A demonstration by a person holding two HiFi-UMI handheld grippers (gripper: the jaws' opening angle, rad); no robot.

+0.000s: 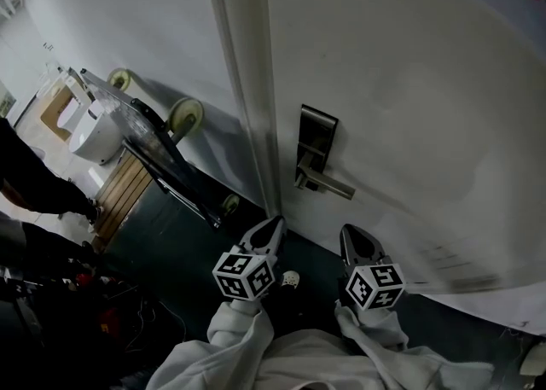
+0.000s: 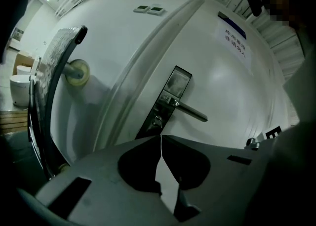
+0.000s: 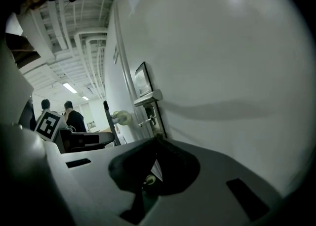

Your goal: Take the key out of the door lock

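– Where is the key (image 3: 145, 121)?

– In the lock (image 2: 174, 84), just under the handle (image 2: 190, 113). It sticks out from the plate on the door (image 1: 409, 107) (the right gripper view catches it side-on, small but clear).

– Is either gripper on it?

– No. Both are apart from it, low in front of the door. The left gripper (image 1: 271, 224) points at the door's edge, and its jaws are pressed together at the tips with nothing between them. The right gripper (image 1: 350, 233) sits beside it, below and a little right of the handle. Its jaws are closed too, and empty.

– How are the hands held?

– Side by side, close to the body, with the white sleeves (image 1: 239, 337) bunched behind the marker cubes. Both grippers aim forward at the door and slightly downward. The left one is rolled over, so the door leans in its own view.

– Anything else nearby?

– A cart (image 1: 158, 145) with pale wheels stands against the wall, left of the door.
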